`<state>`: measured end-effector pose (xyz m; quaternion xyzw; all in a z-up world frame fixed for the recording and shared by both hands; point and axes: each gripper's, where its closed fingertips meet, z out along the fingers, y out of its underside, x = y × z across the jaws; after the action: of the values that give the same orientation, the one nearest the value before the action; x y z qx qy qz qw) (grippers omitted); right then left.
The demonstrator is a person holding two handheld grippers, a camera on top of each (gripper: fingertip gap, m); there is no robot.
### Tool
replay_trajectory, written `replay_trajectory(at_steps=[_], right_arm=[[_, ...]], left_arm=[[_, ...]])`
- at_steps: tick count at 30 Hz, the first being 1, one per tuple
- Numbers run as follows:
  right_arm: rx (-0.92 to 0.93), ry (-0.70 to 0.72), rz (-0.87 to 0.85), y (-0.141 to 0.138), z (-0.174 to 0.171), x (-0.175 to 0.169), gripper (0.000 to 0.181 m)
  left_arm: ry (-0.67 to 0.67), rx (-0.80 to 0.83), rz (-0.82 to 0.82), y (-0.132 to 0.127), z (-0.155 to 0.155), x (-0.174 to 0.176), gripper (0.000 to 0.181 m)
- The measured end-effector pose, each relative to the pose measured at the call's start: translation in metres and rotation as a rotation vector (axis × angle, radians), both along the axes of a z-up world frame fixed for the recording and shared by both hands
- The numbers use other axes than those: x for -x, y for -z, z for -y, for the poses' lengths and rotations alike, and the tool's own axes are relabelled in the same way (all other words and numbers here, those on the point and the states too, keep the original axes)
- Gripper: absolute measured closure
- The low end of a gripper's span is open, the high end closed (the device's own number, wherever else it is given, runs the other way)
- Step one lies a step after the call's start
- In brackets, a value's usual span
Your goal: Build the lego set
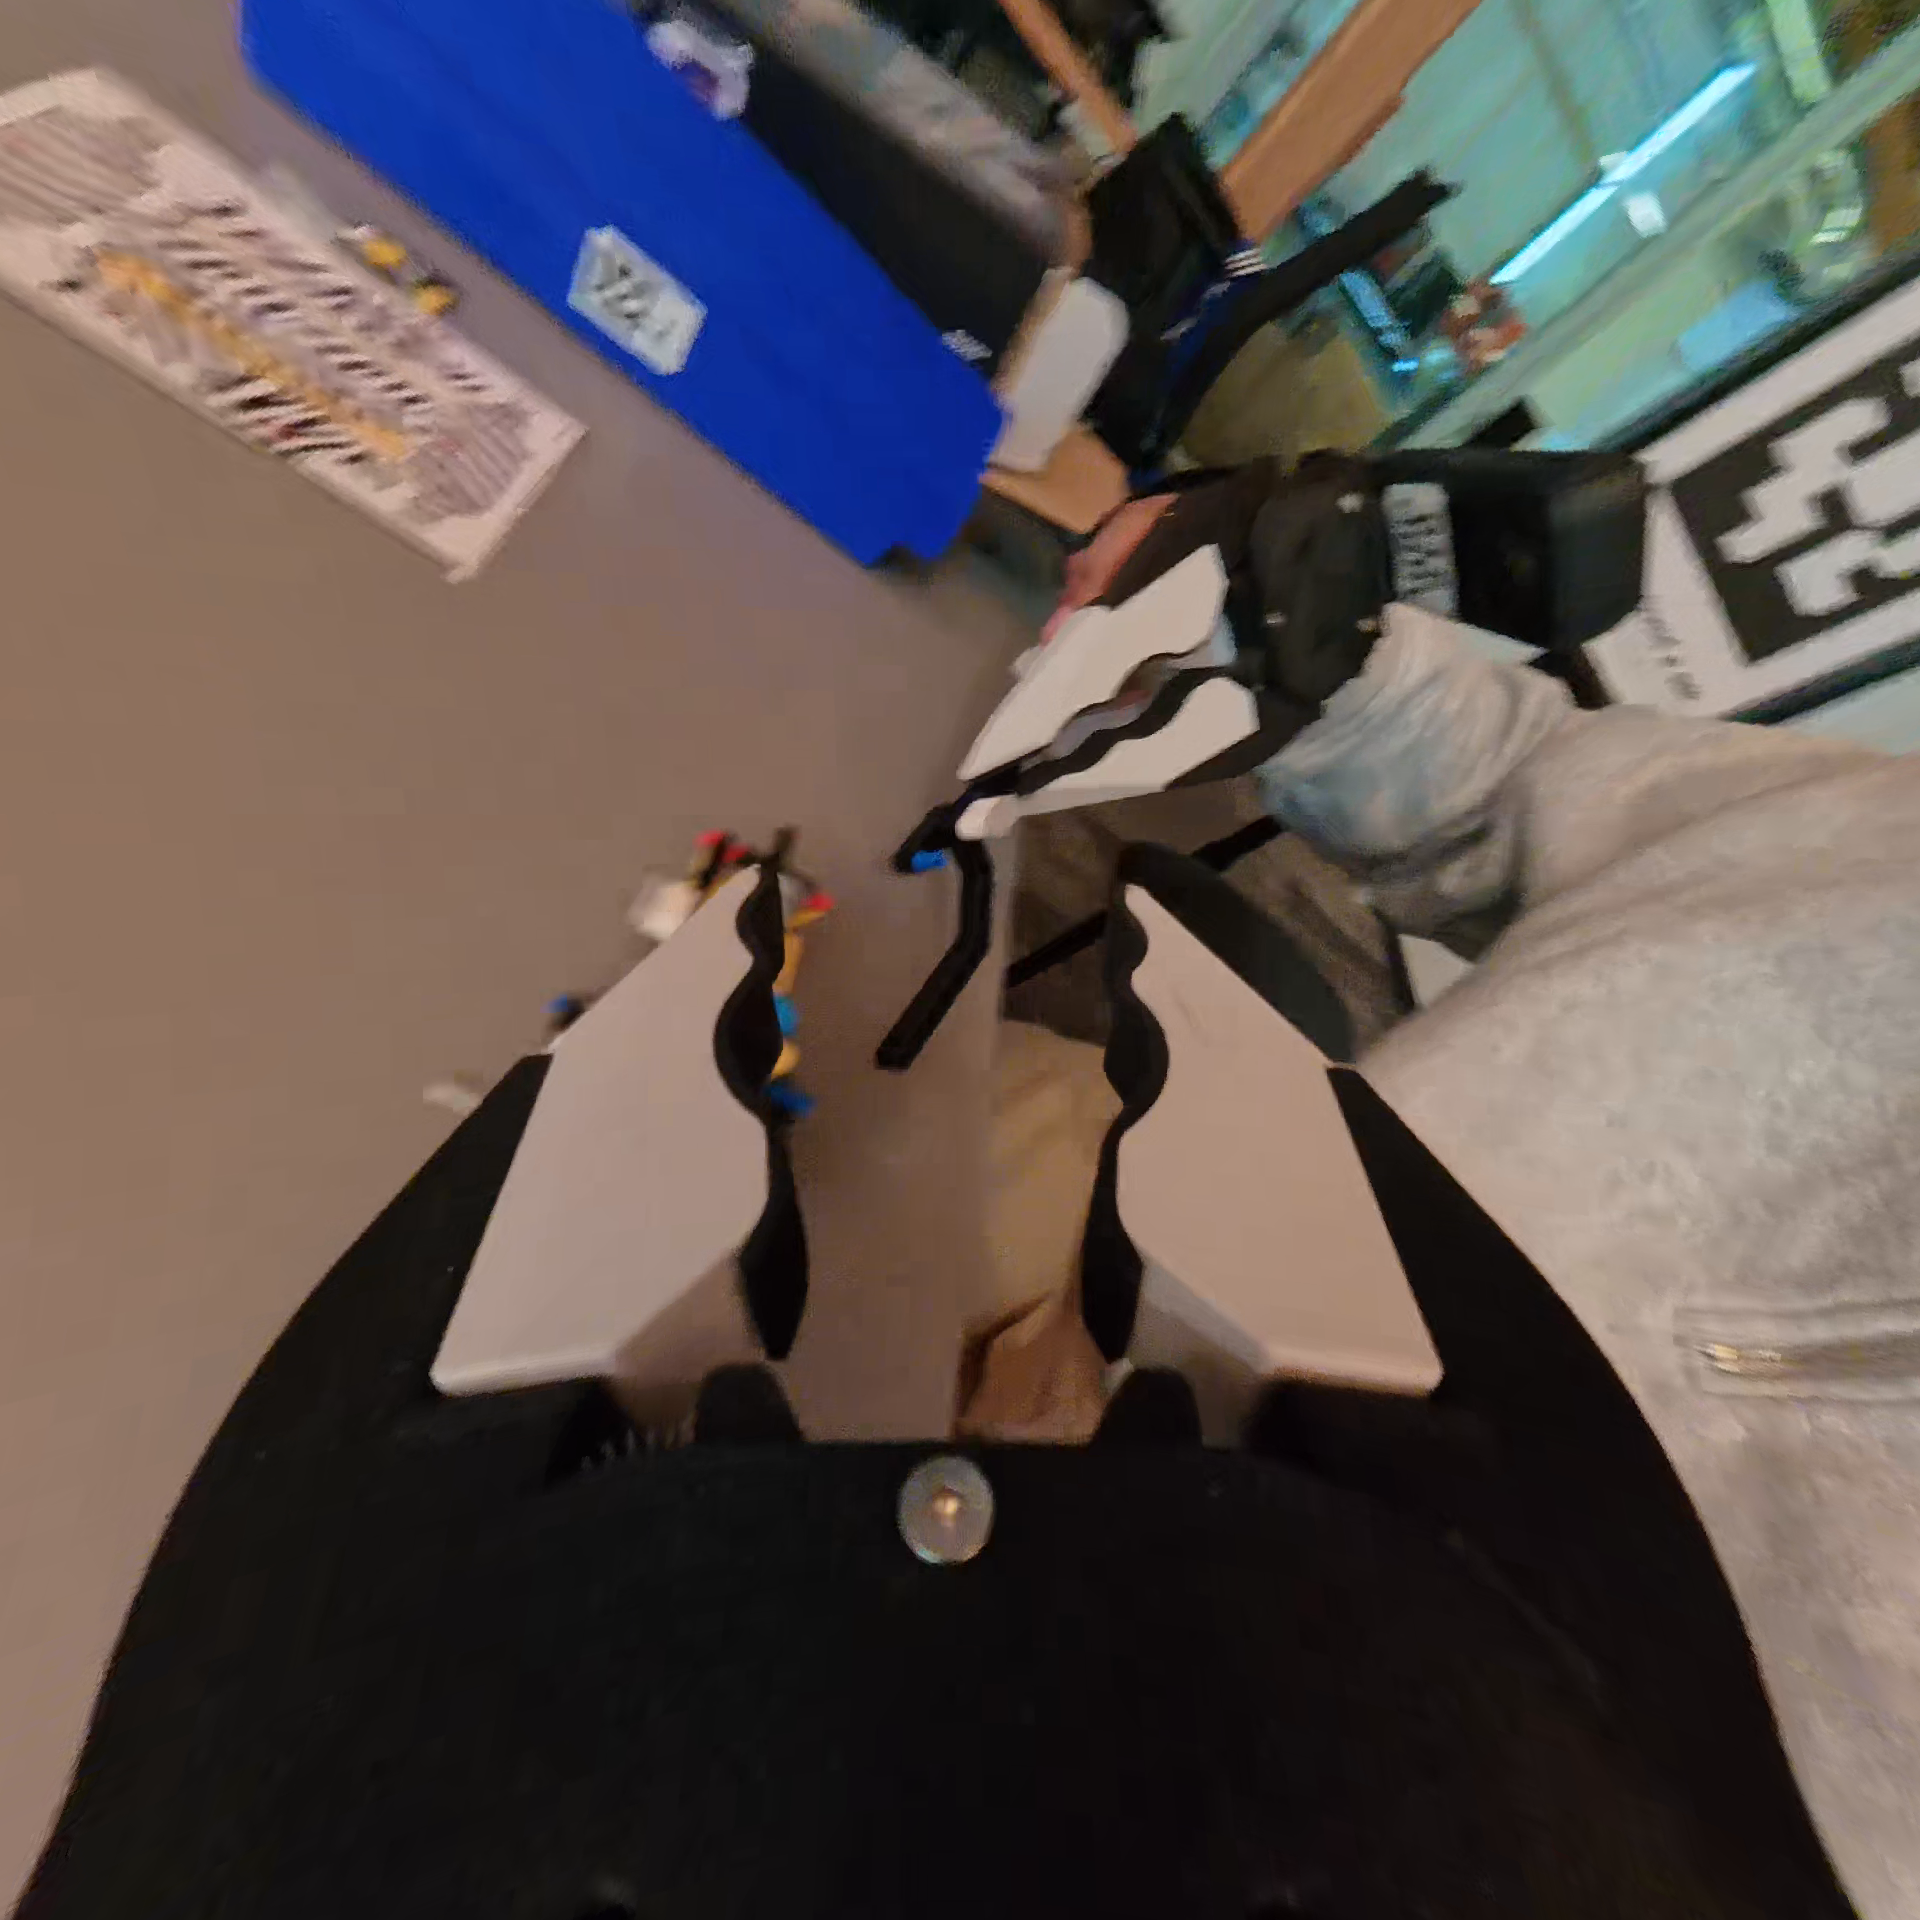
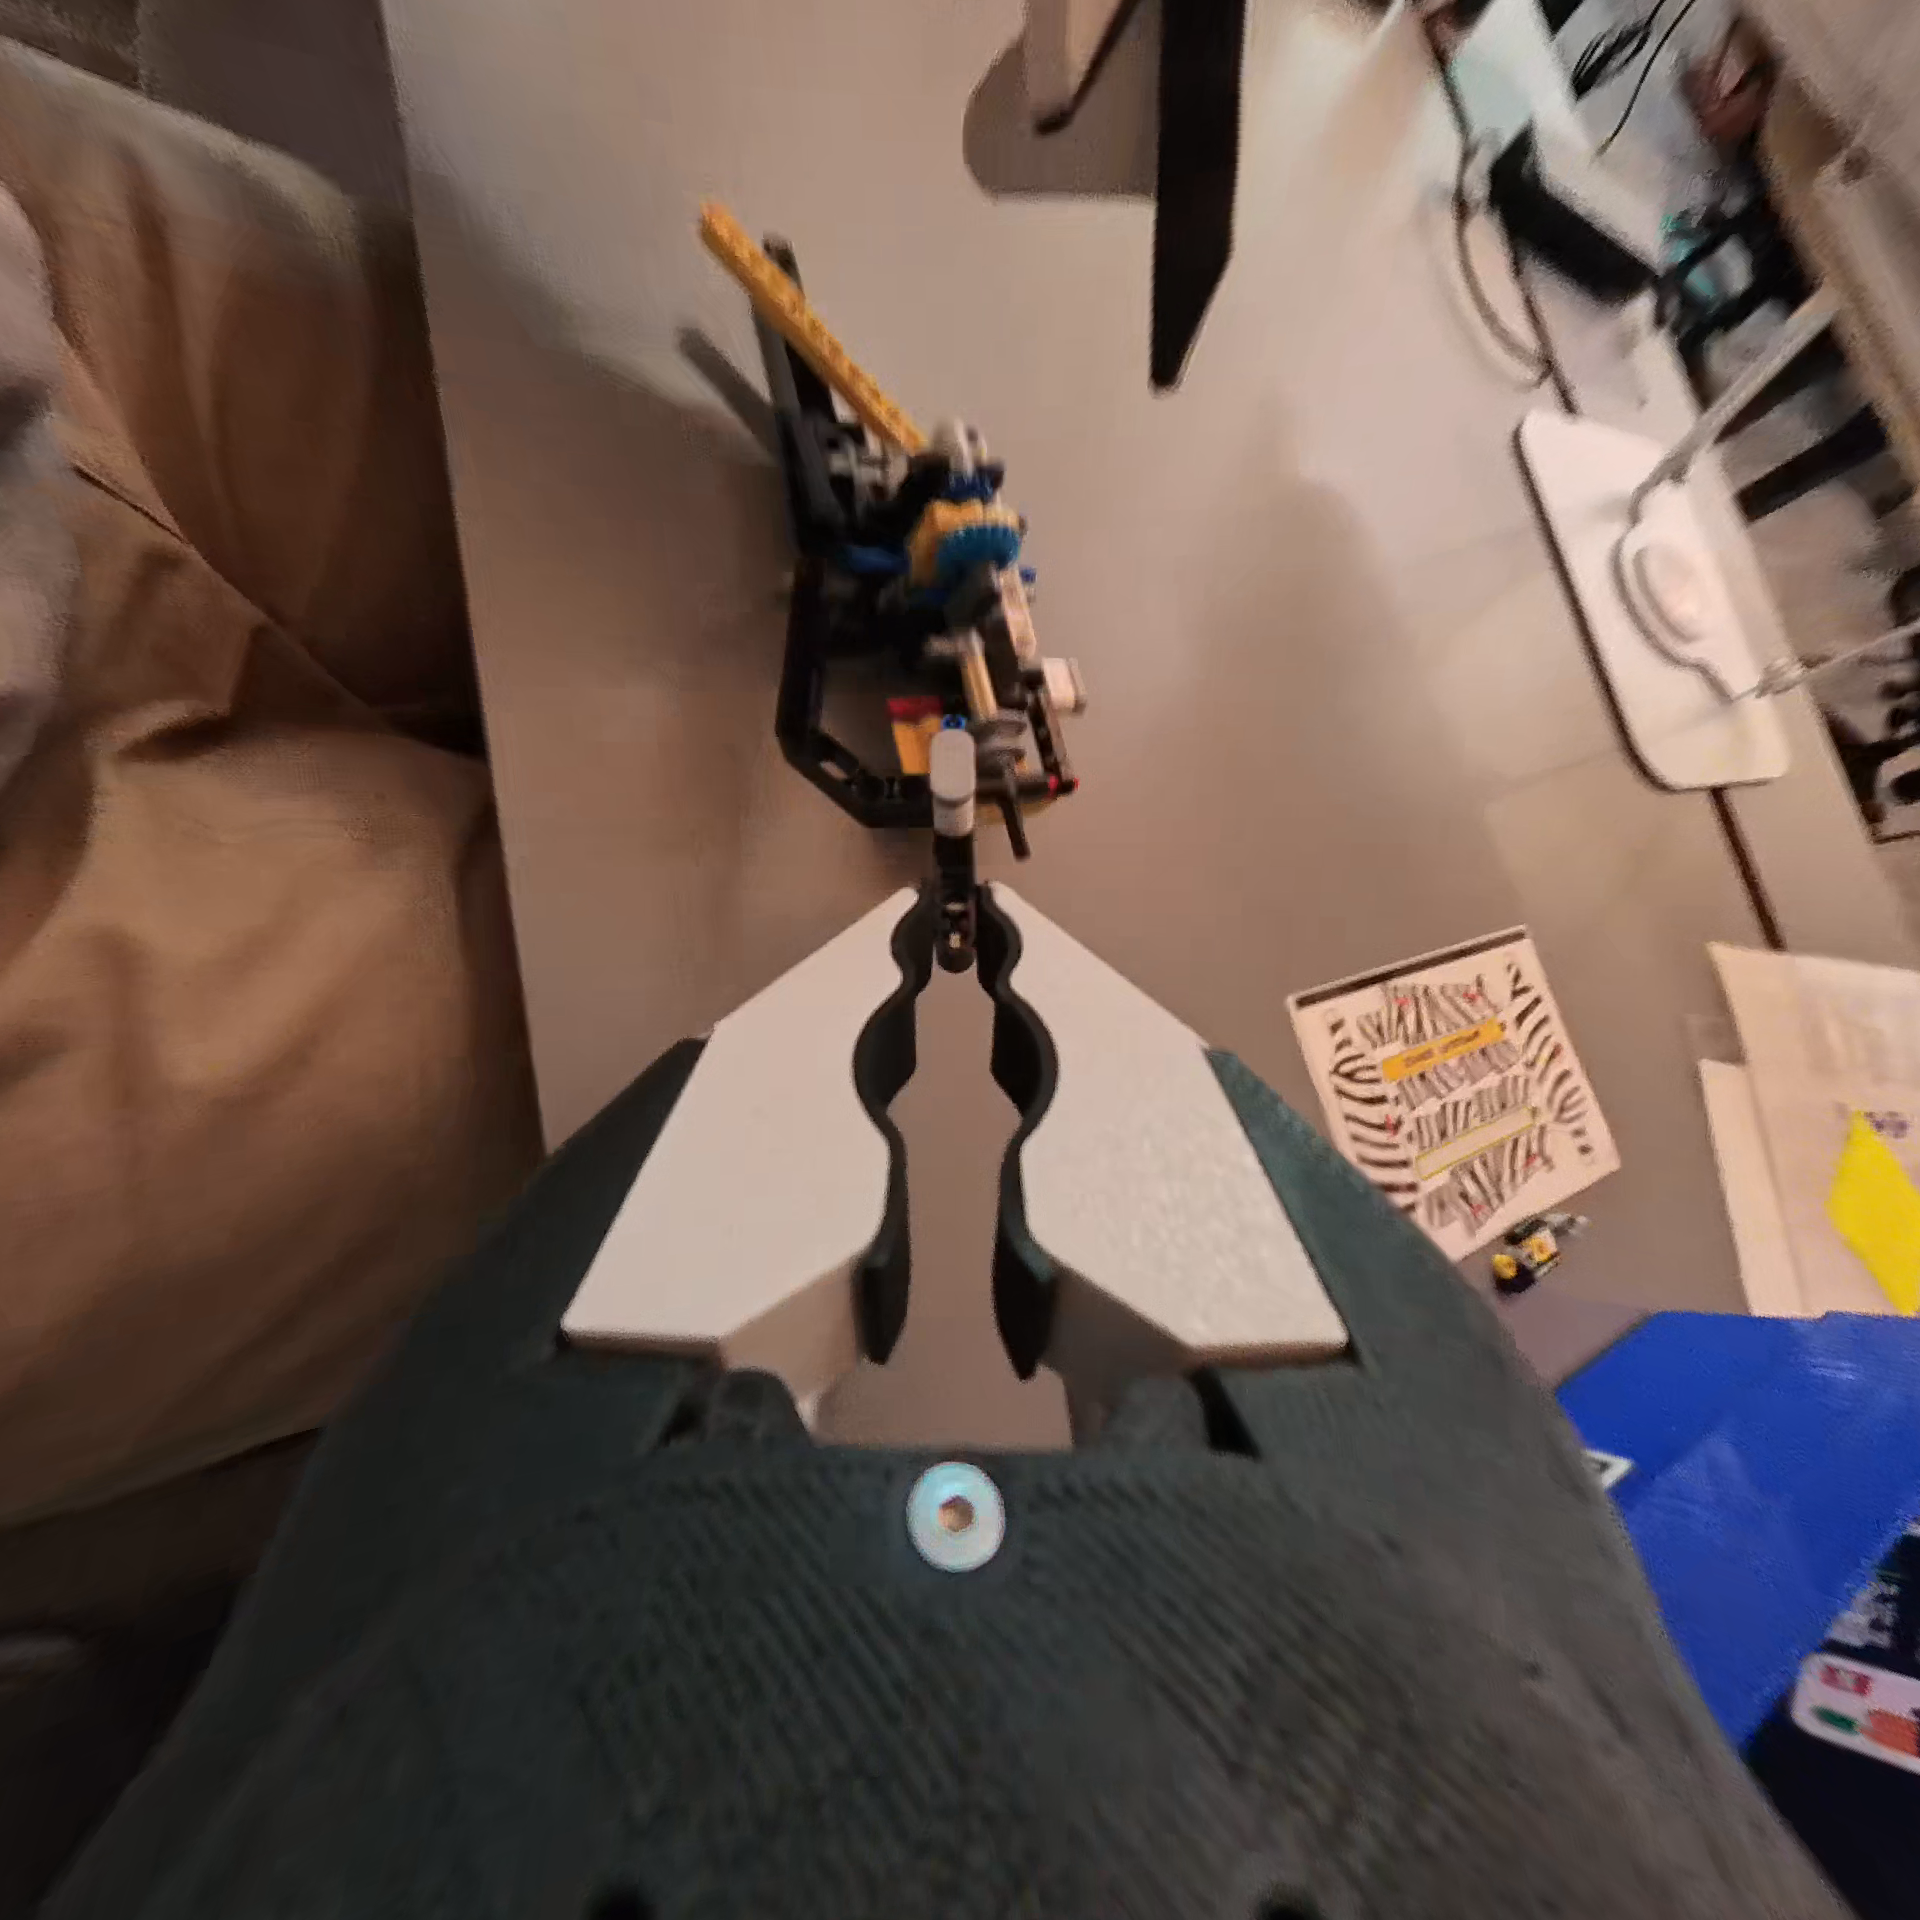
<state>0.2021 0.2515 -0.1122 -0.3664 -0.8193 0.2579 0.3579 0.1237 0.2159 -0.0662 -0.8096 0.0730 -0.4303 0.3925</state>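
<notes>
My right gripper (image 2: 953, 906) is shut on a black angled lego beam (image 2: 954, 852) with a light grey part at its far end. It holds the beam in the air, just short of the partly built lego model (image 2: 914, 582). The model is black, yellow and blue and stands on the grey table (image 2: 1247, 623). In the left wrist view the right gripper (image 1: 1101, 717) holds the same beam (image 1: 951, 956), which has a blue pin near the grip. My left gripper (image 1: 945, 904) is open and empty. Its left finger hides most of the model (image 1: 790, 997).
A zebra-patterned sticker sheet (image 2: 1455, 1091) lies on the table, with small loose lego pieces (image 2: 1538, 1242) beside it. A blue box (image 2: 1766, 1507) and papers (image 2: 1818, 1091) are at the right. The person's beige trousers (image 2: 208, 831) lie beyond the table's left edge. The left gripper's tips are roughly 11 centimetres from the right gripper's.
</notes>
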Motion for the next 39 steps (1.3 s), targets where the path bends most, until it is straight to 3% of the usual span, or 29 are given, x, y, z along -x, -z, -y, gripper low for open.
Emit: replay_trajectory(at_steps=[2, 5, 8, 10, 12, 14, 16, 17, 20, 25, 28, 31, 36, 39], right_arm=[[-0.018, -0.018, -0.077, -0.020, 0.012, 0.000, 0.175], [-0.046, -0.036, -0.192, -0.051, 0.028, 0.003, 0.175], [-0.045, -0.051, -0.234, -0.066, 0.040, 0.003, 0.176], [-0.056, -0.043, -0.216, -0.065, 0.040, 0.003, 0.175], [-0.035, -0.041, -0.221, -0.067, 0.040, 0.002, 0.175], [0.075, -0.044, -0.159, -0.065, 0.044, 0.000, 0.171], [0.228, -0.034, -0.039, -0.060, 0.047, -0.003, 0.145], [0.297, -0.033, 0.028, -0.057, 0.048, -0.005, 0.143], [0.418, -0.044, 0.150, -0.054, 0.048, -0.008, 0.154], [0.423, -0.085, 0.276, -0.043, 0.054, -0.008, 0.159], [0.449, -0.087, 0.332, -0.037, 0.059, -0.006, 0.173], [0.439, -0.061, 0.342, -0.033, 0.057, -0.004, 0.174], [0.262, -0.006, 0.303, -0.017, 0.038, -0.004, 0.175], [0.192, -0.009, 0.330, -0.003, 0.037, -0.004, 0.175]], left_arm=[[0.092, -0.020, 0.086, -0.013, 0.010, -0.028, 0.121], [0.222, 0.028, 0.138, -0.007, 0.021, -0.067, 0.122], [0.327, 0.031, 0.082, 0.006, 0.031, -0.089, 0.151], [0.351, -0.009, 0.102, 0.000, 0.034, -0.096, 0.173], [0.338, -0.019, 0.121, -0.004, 0.033, -0.095, 0.174], [0.329, -0.036, 0.073, 0.001, 0.032, -0.092, 0.177], [0.326, -0.070, -0.008, 0.006, 0.032, -0.090, 0.177], [0.330, -0.074, -0.039, 0.008, 0.033, -0.090, 0.177], [0.322, -0.070, -0.087, 0.014, 0.032, -0.088, 0.177], [0.354, -0.076, -0.133, 0.021, 0.036, -0.090, 0.177], [0.370, -0.083, -0.214, 0.029, 0.038, -0.090, 0.177], [0.371, -0.057, -0.286, 0.036, 0.040, -0.083, 0.170], [0.177, -0.011, -0.611, 0.061, 0.027, -0.002, 0.114], [0.125, 0.041, -0.537, 0.075, 0.024, 0.021, 0.108]])
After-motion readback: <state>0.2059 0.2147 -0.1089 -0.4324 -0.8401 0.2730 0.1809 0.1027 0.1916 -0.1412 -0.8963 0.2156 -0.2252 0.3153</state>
